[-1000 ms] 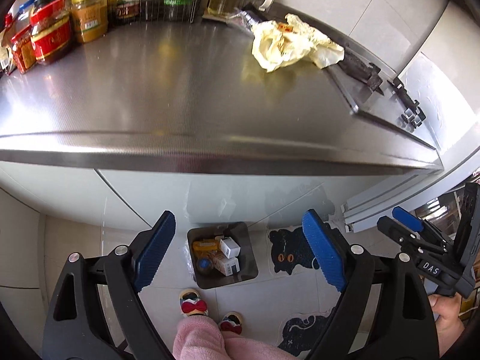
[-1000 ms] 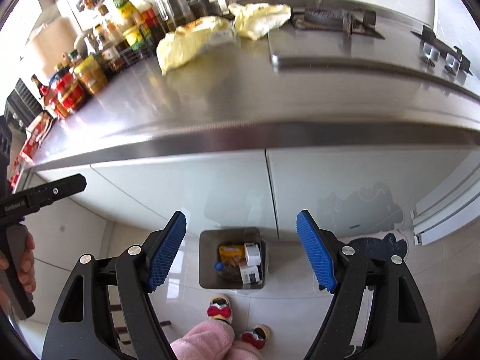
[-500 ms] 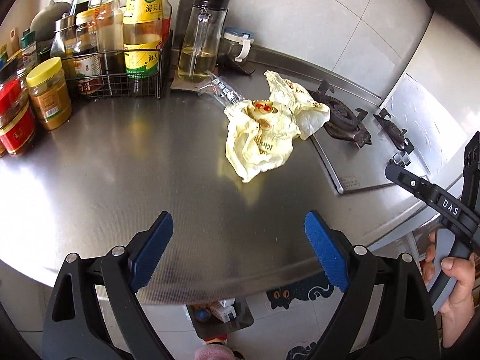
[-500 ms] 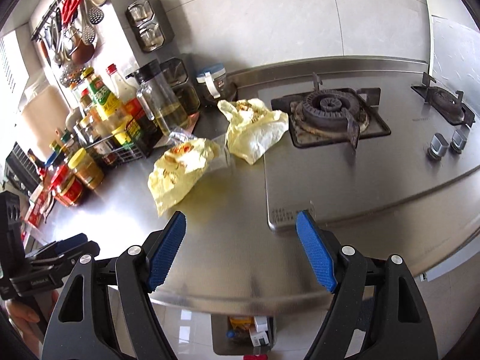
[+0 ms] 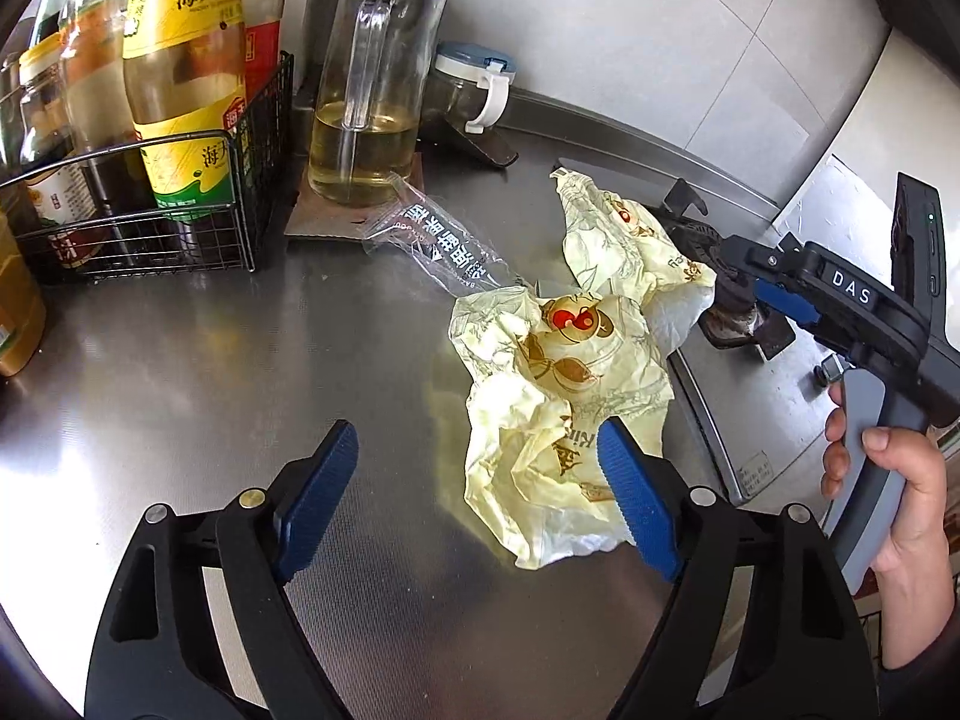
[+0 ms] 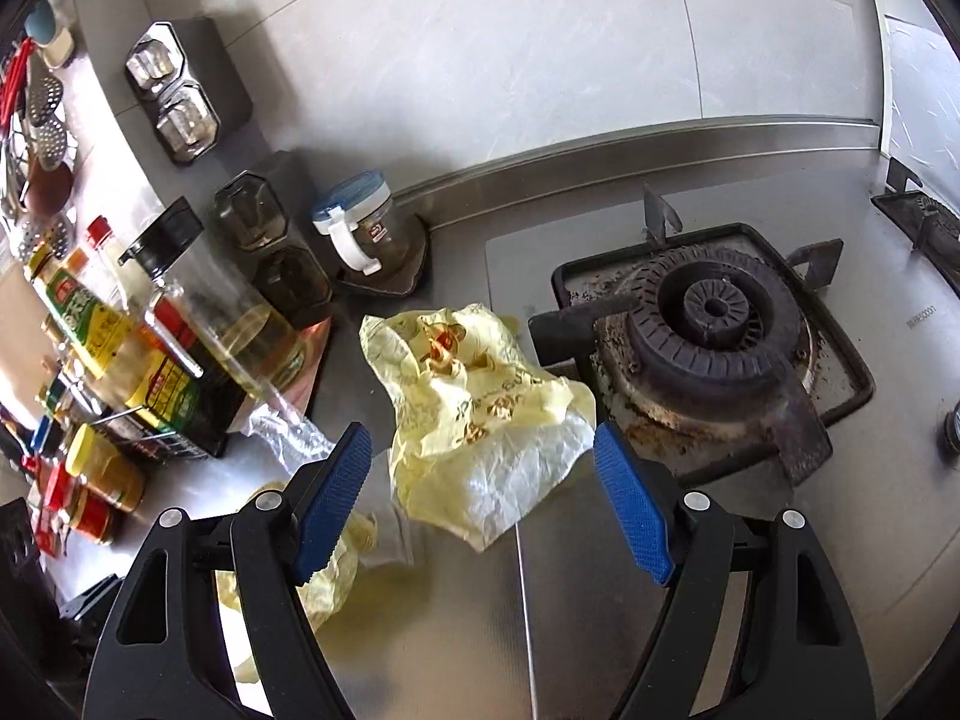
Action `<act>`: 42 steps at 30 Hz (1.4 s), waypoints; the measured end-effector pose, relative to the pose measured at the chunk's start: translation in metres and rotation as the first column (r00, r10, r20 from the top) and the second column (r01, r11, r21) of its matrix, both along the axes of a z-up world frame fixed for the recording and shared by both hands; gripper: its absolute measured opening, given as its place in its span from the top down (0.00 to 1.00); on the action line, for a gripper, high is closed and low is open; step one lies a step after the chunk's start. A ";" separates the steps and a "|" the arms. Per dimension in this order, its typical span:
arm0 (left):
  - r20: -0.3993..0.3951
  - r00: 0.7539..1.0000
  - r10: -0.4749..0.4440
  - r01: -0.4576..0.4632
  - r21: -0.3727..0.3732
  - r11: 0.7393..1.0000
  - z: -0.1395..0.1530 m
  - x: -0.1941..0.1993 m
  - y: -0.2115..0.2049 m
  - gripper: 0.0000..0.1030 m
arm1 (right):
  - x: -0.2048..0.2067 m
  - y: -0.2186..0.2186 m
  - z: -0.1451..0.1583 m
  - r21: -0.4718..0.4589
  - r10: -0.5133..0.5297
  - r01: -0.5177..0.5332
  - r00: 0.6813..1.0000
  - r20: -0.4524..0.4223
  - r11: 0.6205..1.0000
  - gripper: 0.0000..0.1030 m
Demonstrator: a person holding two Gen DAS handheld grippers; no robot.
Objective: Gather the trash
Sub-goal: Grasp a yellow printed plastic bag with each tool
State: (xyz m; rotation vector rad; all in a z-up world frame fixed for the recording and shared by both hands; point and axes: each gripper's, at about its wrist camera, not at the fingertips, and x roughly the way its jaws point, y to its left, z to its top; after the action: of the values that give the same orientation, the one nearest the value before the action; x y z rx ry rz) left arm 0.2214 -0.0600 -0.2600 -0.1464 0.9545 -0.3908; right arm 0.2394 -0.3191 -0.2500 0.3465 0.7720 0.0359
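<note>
Both of my grippers are coming up from the floor bin to the steel counter [image 5: 180,372]. Left gripper [image 5: 477,495] is narrowing, empty, over the near crumpled yellow wrapper [image 5: 558,414]; right gripper [image 6: 483,495] is widening, empty, around the far one [image 6: 480,414].

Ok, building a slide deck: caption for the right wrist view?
Right gripper, jaws opening and empty, poised over a crumpled yellow wrapper beside the gas burner.

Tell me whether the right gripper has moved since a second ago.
Yes. The right gripper rose from facing the floor bin to above the counter, now close over a yellow wrapper beside the burner.
</note>
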 end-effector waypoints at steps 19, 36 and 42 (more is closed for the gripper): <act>-0.036 0.993 -0.111 0.111 0.015 0.994 -0.033 0.034 -0.031 0.75 | 0.046 0.039 -0.050 -0.140 0.097 -0.121 0.981 -0.170 0.983 0.87; 0.082 0.994 -0.071 0.067 0.047 0.997 0.022 -0.048 0.002 0.87 | -0.061 0.033 0.034 -0.213 0.117 -0.115 0.993 -0.003 0.970 0.95; 0.095 0.994 -0.056 0.052 0.045 0.998 0.038 -0.111 0.012 0.87 | -0.134 0.034 0.050 -0.198 0.134 -0.129 0.991 0.013 0.972 0.95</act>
State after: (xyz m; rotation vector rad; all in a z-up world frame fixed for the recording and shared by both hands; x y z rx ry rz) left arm 0.1108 -0.0480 -0.2225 -0.0629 0.8725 -0.4232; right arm 0.1058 -0.2852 -0.1996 0.1065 0.7645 0.0877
